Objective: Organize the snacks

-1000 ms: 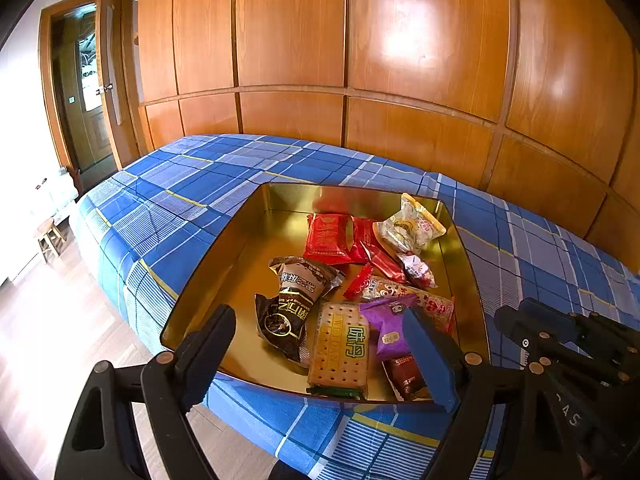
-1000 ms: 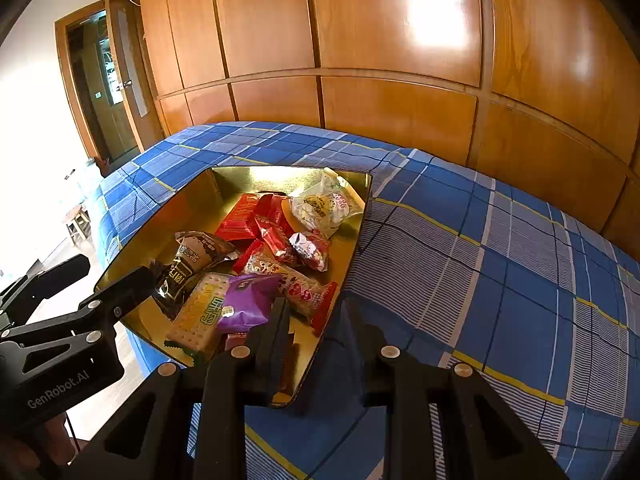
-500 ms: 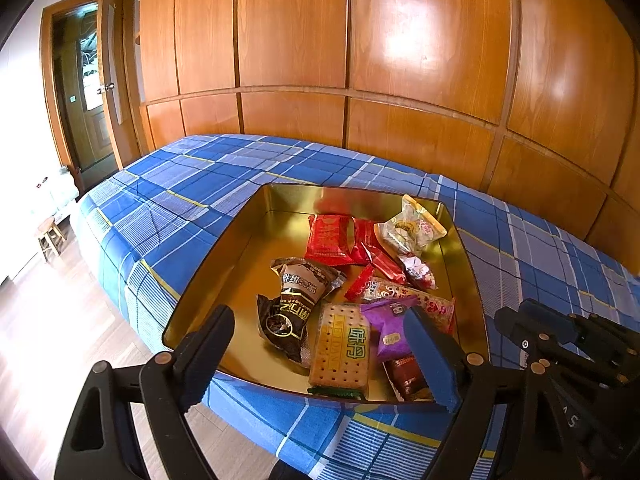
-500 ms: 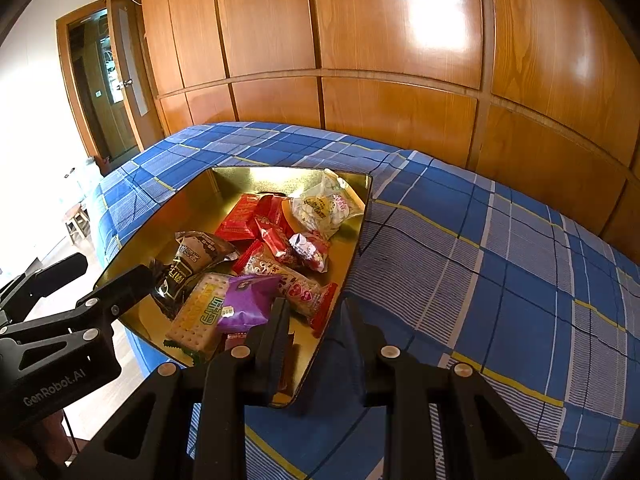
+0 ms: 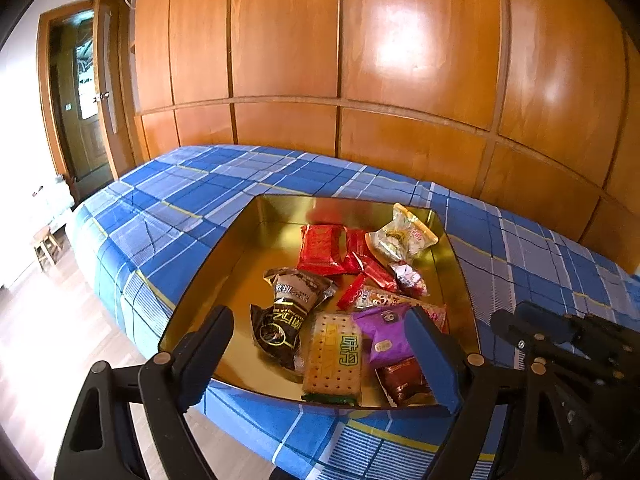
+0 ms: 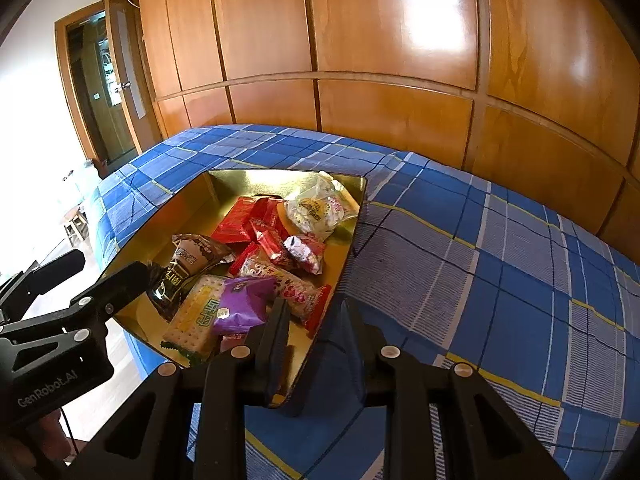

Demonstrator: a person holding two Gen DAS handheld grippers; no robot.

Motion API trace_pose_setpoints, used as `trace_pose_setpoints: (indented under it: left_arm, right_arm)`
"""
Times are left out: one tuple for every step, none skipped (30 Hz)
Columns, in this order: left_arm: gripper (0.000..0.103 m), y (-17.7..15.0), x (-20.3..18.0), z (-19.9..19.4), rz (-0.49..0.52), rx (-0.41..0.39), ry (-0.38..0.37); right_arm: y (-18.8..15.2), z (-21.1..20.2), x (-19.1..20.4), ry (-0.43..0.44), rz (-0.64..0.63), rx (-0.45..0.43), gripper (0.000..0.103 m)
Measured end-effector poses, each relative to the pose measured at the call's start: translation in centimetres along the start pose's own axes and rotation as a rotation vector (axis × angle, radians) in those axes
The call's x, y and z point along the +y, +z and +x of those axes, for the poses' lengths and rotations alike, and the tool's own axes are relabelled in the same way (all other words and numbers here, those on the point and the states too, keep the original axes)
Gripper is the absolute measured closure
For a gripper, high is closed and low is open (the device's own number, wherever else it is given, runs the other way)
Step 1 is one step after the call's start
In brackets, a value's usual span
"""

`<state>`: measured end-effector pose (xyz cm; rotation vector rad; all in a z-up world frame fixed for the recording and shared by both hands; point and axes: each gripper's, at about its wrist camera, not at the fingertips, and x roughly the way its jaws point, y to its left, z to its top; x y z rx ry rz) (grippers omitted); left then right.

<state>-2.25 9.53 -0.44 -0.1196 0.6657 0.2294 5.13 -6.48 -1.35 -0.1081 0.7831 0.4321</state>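
Note:
A gold tray point(image 5: 240, 264) point(image 6: 188, 204) lies on a blue plaid bed and holds several snack packs: a cracker pack point(image 5: 334, 354) point(image 6: 196, 316), a purple pack point(image 5: 384, 336) point(image 6: 240, 300), a dark brown pack point(image 5: 288, 308), red packs point(image 5: 322, 246) and a clear bag point(image 5: 400, 236) point(image 6: 316, 208). My left gripper point(image 5: 320, 356) is open and empty, just in front of the tray's near edge. My right gripper point(image 6: 316, 340) has its fingers a narrow gap apart over the tray's near right corner; whether they pinch the rim is unclear.
The blue plaid bed point(image 6: 480, 280) stretches to the right of the tray. Wooden wall panels point(image 5: 360, 60) stand behind it. A doorway point(image 5: 80, 112) and a small stool point(image 5: 46, 242) are at the left, over a wooden floor.

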Motion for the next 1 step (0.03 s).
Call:
trace_pose_setpoints:
  left_arm:
    - [0.016, 0.02, -0.01, 0.03, -0.001, 0.003, -0.008]
  right_arm:
    - [0.05, -0.11, -0.34, -0.002, 0.009, -0.003, 0.076]
